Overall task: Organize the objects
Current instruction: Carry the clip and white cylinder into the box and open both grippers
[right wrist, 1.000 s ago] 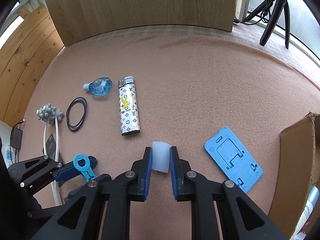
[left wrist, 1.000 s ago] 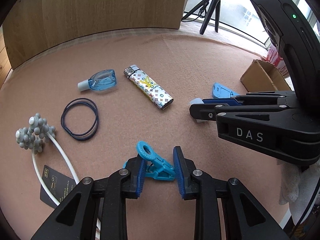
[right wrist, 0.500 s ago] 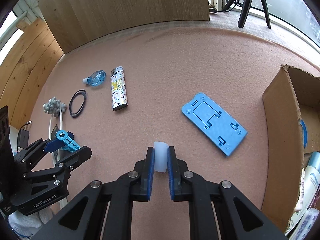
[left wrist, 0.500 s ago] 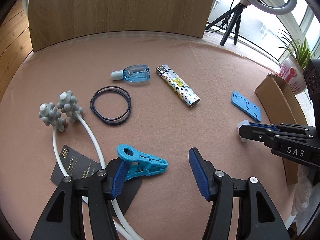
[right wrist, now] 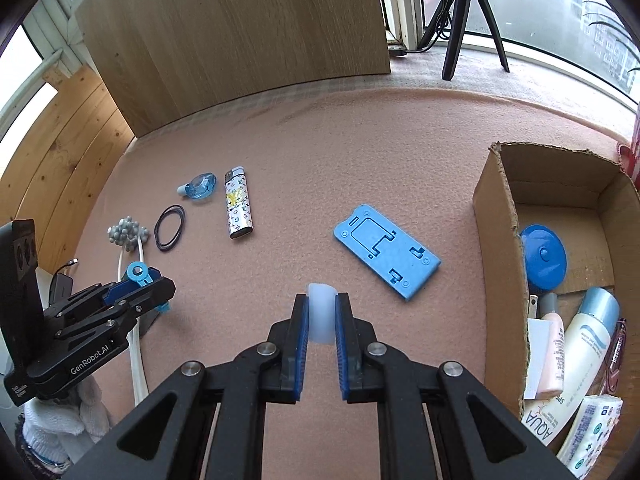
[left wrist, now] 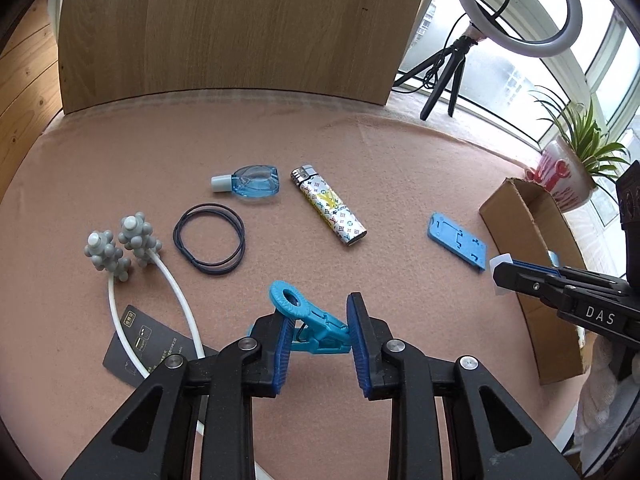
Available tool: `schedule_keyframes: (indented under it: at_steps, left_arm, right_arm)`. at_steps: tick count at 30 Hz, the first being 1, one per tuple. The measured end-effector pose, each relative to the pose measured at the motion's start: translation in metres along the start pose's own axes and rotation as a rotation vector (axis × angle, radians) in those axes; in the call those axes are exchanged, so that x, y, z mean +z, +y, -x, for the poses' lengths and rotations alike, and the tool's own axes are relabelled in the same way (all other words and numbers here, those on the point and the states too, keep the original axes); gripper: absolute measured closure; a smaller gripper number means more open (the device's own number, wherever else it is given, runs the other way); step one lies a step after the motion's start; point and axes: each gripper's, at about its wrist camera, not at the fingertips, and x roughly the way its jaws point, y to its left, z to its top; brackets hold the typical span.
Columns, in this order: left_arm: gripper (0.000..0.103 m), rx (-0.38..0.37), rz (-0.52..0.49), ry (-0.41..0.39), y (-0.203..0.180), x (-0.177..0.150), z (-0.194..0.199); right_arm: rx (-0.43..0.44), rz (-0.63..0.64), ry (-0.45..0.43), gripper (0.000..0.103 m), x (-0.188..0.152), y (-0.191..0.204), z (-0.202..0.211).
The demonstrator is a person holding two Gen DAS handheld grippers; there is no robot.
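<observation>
Item: blue clip (left wrist: 310,326), nipped between my left tool (left wrist: 320,350)'s narrowed pads, lifted for boxing, far left of the cardboard box (right wrist: 498,240). Item: white cap (right wrist: 321,312), clamped in my right tool (right wrist: 321,344), just left of the box, nearest for dropping in.

Both grippers, the left gripper (left wrist: 318,344) and right gripper (right wrist: 321,334), are built of black plastic, with blue ribbed jaws, silver screws, and white "DAS" and "GenRobot.AI" lettering.
</observation>
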Motion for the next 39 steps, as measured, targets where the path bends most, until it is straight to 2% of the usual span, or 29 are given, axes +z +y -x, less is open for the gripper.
schedule_keyframes:
  at_steps: [5,12,18,25,30,38,39]
  left_arm:
    - [0.075,-0.061,-0.052,-0.033,-0.039,0.016,0.007]
    - [0.075,-0.161,-0.148,-0.048,-0.112,0.035,0.003]
    - [0.075,-0.227,-0.238,-0.044,-0.179,0.045,-0.01]
    - [0.075,-0.265,-0.31,-0.017,-0.241,0.049,-0.035]
    - [0.075,-0.284,-0.346,0.001,-0.271,0.047,-0.051]
    - [0.074,-0.314,-0.376,0.024,-0.298,0.043,-0.065]
    - [0.067,-0.32,-0.377,0.025,-0.3,0.043,-0.066]
  right_arm:
    - [-0.009,-0.022,-0.05,0.092,-0.005,-0.017,0.031]
    - [-0.059,-0.074,-0.114,0.092,-0.018,-0.056,0.073]
    - [-0.108,-0.14,-0.141,0.092,-0.031,-0.097,0.097]
    - [-0.156,-0.201,-0.154,0.092,-0.048,-0.137,0.113]
    - [-0.17,-0.227,-0.156,0.092,-0.057,-0.157,0.119]
    - [-0.185,-0.255,-0.156,0.092,-0.063,-0.177,0.123]
    - [-0.185,-0.255,-0.158,0.091,-0.064,-0.179,0.123]
